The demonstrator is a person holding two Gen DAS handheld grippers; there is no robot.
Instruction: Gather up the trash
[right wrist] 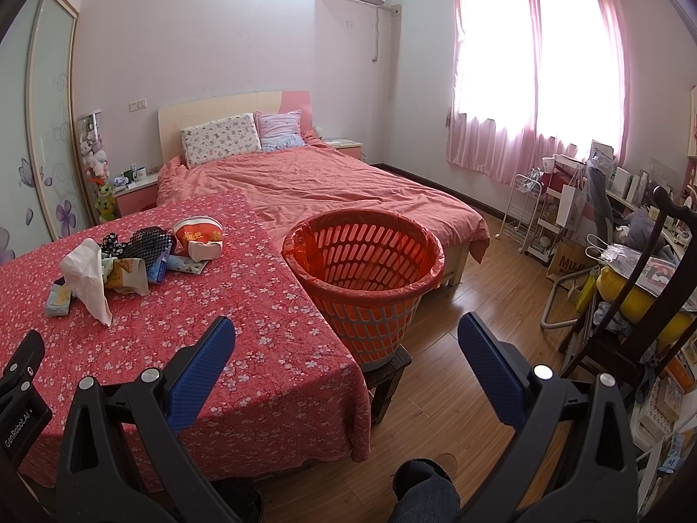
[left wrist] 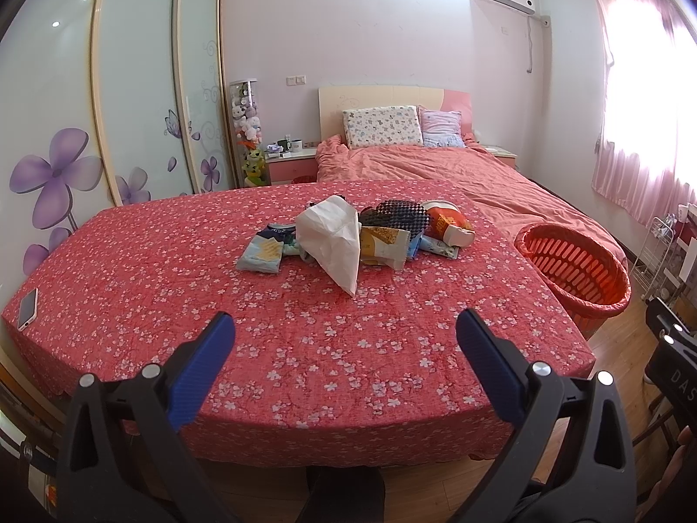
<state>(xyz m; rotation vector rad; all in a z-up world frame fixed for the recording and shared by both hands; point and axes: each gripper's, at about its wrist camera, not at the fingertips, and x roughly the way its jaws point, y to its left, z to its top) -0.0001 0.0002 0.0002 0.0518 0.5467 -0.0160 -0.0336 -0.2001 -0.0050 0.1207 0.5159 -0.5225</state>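
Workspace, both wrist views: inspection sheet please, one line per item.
Surface: table under a red floral cloth, drawn up against the foot of the bed.
Job's things: trash pile mid-table, white crumpled bag at the front; orange basket, lined, nothing seen inside, on a stool off the table's right edge.
Clutter: phone at the table's left edge.
Grippers: left gripper and right gripper both open, holding nothing, short of the pile.
Cables: nothing seen on the table.
Surroundings: wardrobe left, crowded shelves right.
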